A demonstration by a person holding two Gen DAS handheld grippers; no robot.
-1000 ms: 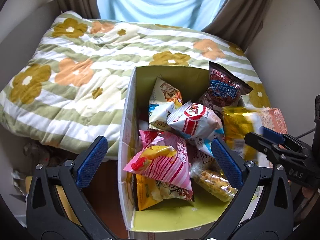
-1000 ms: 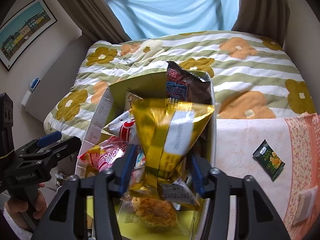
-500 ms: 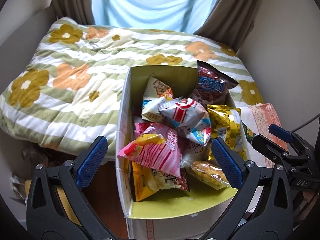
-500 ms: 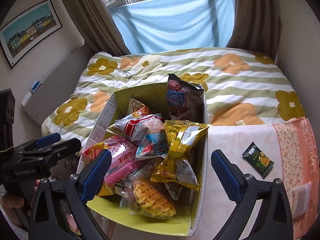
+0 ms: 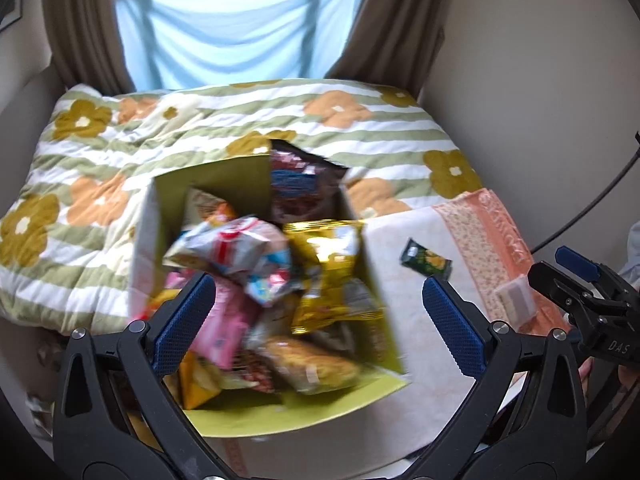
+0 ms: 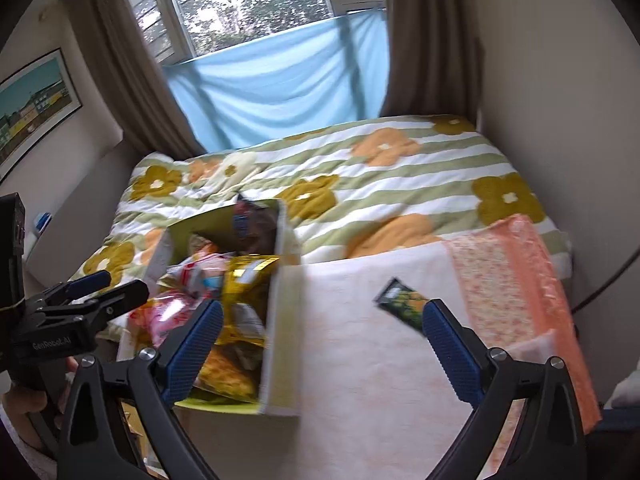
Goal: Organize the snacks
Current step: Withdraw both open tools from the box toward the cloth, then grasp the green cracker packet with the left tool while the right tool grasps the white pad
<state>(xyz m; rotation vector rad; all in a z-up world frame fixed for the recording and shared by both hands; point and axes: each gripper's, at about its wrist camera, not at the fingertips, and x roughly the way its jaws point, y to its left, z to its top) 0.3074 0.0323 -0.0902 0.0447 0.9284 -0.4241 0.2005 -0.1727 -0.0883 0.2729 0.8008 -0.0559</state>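
Right gripper [image 6: 322, 322] open, green packet [image 6: 402, 305] just beside.

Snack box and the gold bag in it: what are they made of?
Box: looks like cardboard, matte yellow-green inside, white printed outside; flat panels with straight folded edges. Gold bag: probably metallised plastic film, glossy; it is crinkled and throws bright glints. Motion blur hides finer detail.

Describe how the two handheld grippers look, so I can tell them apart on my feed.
Both are black plastic clamp-style frames with silver rivets and blue textured pads on the jaws. The left gripper reads "GenRobot.AI" on its body in the right wrist view; the right gripper shows "DAS" lettering in the left wrist view.
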